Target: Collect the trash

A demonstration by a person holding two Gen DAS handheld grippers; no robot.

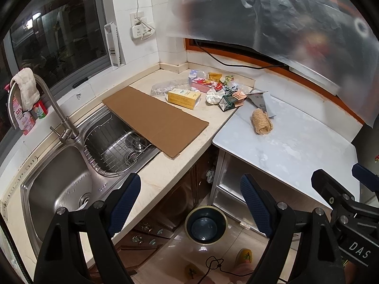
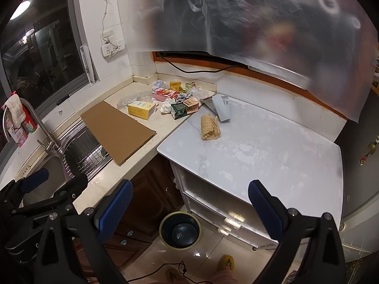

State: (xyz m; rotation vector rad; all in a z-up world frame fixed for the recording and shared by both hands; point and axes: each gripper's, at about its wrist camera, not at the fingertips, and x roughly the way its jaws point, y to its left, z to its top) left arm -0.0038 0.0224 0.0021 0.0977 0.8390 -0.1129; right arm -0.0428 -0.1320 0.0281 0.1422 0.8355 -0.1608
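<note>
Left wrist | trash pile [image 1: 208, 90] far beyond spread fingers [image 1: 125, 201]

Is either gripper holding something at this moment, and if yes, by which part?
Nothing is held. The left gripper and the right gripper are both open and empty, above the floor bin.

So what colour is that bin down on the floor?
The bin is dark blue-black inside with a pale cream rim, seen best in the right wrist view.

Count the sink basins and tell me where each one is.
2: an empty basin left of the faucet base, and one holding a wire rack, partly under the cardboard sheet.
</note>
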